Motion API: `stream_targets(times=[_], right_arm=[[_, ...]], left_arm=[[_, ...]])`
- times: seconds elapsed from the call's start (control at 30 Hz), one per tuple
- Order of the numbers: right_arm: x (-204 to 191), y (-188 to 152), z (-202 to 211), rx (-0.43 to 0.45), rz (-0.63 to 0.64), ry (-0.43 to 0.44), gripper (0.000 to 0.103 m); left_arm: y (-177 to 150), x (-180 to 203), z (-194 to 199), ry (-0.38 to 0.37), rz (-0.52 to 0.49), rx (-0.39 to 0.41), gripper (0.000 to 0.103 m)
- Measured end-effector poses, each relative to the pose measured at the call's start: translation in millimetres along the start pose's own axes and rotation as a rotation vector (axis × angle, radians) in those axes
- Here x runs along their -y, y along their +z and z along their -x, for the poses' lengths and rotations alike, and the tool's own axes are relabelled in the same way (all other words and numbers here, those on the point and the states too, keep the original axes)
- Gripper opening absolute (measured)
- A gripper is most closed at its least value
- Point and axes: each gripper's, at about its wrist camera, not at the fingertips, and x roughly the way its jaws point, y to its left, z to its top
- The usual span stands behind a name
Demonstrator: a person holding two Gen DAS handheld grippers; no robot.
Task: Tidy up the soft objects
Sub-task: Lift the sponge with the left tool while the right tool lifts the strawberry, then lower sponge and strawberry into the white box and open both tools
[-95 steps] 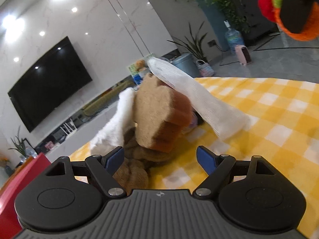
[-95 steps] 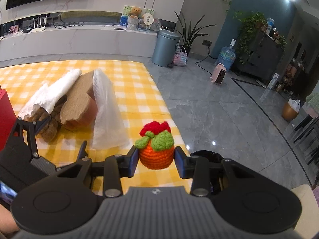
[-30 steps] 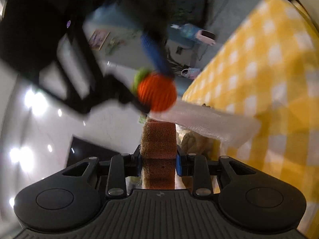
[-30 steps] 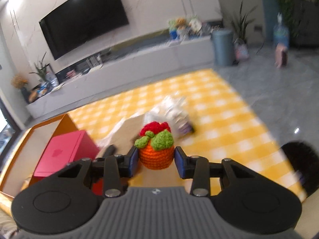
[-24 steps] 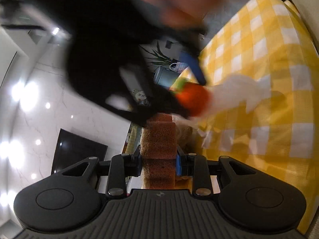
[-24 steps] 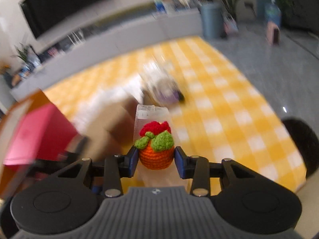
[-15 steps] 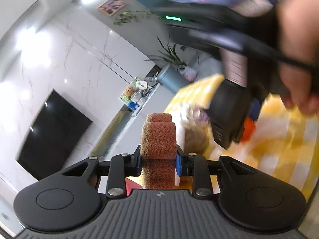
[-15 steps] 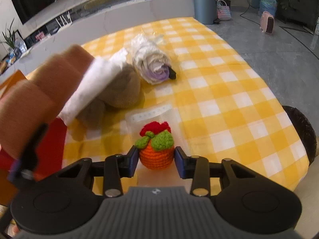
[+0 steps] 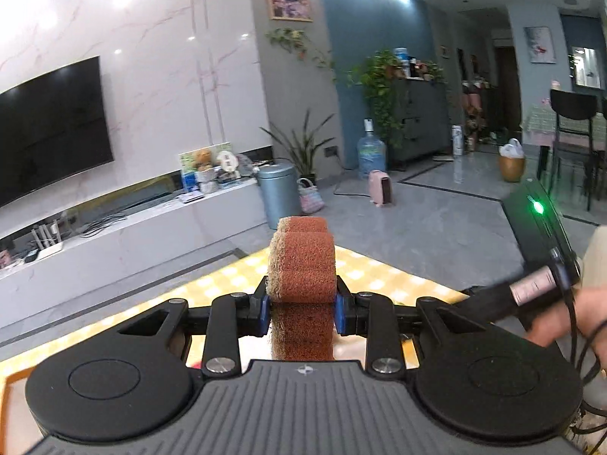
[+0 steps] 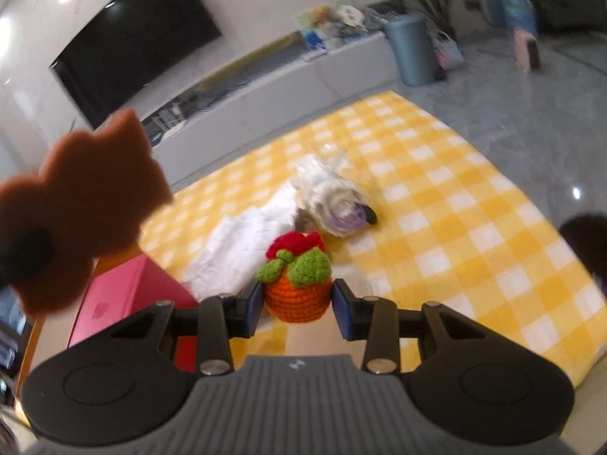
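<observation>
Sponge (image 9: 301,261): light, squashy; left claw (image 9: 302,309) clamps its middle.
Knitted fruit (image 10: 297,278): soft, springy; right claw (image 10: 297,303) grips its base, above red box (image 10: 125,295).

Both cams ride right behind their tongs. The left one looks nearly level across the room at the TV (image 9: 49,129) wall; the right one tilts down over the desk (image 10: 436,204). Both catch the TV and grey bin (image 9: 276,194).
</observation>
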Motion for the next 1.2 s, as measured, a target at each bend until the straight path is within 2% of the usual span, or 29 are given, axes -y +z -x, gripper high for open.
stream_targets(times=[0.1,0.13,0.2,0.23,0.3,0.43,0.5,0.6,0.7,0.8,0.9,1.03,1.2], right_arm=[[-26,-4,3,0.012,0.196,-0.183,0.039],[-27,-4,6,0.025,0.192,-0.153,0.039],[-23,-1,12,0.025,0.115,-0.02,0.039],[-26,-1,16,0.034,0.114,0.002,0.039],[-39,-1,22,0.055,0.166,-0.013,0.039],[-57,-2,35,0.081,0.173,0.097,0.039],[-68,-2,41,0.085,0.194,0.128,0.039],[-86,-4,45,0.082,0.233,0.166,0.039],[-104,-9,48,0.076,0.281,0.19,0.039],[-123,-17,46,0.054,0.33,0.21,0.039],[-147,-28,48,0.045,0.397,0.258,0.039],[-167,-37,40,0.016,0.442,0.306,0.039],[-179,-46,26,-0.023,0.484,0.286,0.039]], left_arm=[[11,-22,13,0.025,0.022,-0.028,0.034],[10,-24,19,0.052,0.022,-0.036,0.034],[7,-23,36,0.125,0.017,-0.046,0.034],[6,-30,43,0.159,0.017,-0.052,0.034],[3,-36,59,0.21,0.028,-0.063,0.034],[-3,-63,84,0.302,0.063,-0.075,0.034],[-10,-75,93,0.328,0.083,-0.08,0.034],[-20,-101,97,0.318,0.144,-0.106,0.034],[-34,-124,94,0.341,0.187,-0.173,0.034],[-52,-131,75,0.369,0.118,-0.266,0.034],[-70,-133,52,0.401,-0.004,-0.345,0.034],[-96,-126,21,0.454,-0.186,-0.398,0.034],[-127,-125,-11,0.518,-0.382,-0.466,0.035]])
